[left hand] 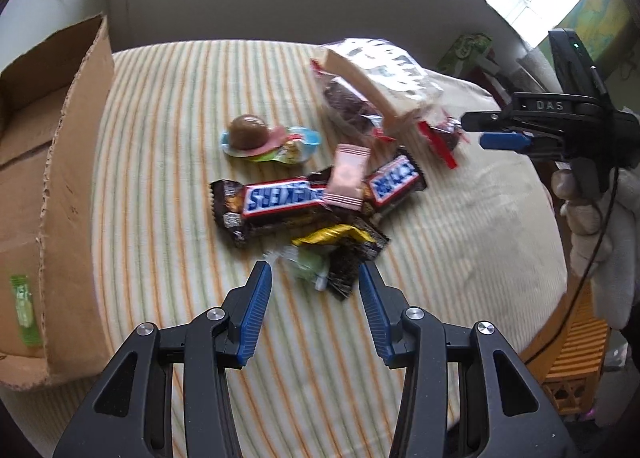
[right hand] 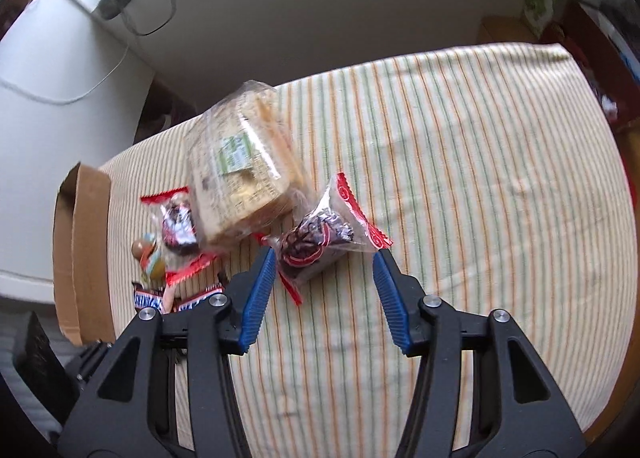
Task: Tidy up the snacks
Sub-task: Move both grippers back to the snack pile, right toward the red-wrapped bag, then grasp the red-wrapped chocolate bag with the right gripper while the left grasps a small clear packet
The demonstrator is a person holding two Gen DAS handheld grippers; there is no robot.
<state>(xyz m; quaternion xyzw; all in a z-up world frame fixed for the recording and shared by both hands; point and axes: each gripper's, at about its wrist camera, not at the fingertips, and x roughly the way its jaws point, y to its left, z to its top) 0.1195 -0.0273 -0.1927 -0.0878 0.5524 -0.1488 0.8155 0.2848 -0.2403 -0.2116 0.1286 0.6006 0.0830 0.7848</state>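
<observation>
A pile of snacks lies on the striped cloth (left hand: 168, 162): two Snickers bars (left hand: 280, 198), a pink sachet (left hand: 348, 174), a gold wrapper (left hand: 328, 236), a chocolate ball on a blister pack (left hand: 248, 132) and a large clear bag of cake (left hand: 360, 70). My left gripper (left hand: 315, 274) hovers open over the pile's near edge, its tips either side of a green sweet (left hand: 308, 270) and a dark wrapper. My right gripper (right hand: 325, 256) is open, with a clear red-edged packet of a dark sweet (right hand: 316, 242) just ahead of its tips, beside the left pad. It also appears as the right gripper (left hand: 476, 130) coming in from the right.
An open cardboard box (left hand: 76, 178) stands at the left with a green sachet (left hand: 24, 310) inside. A gloved hand (left hand: 588, 218) holds the right gripper. An orange crate (left hand: 576, 358) sits below the table's right edge. A second red-edged packet (right hand: 178, 226) lies left of the bag.
</observation>
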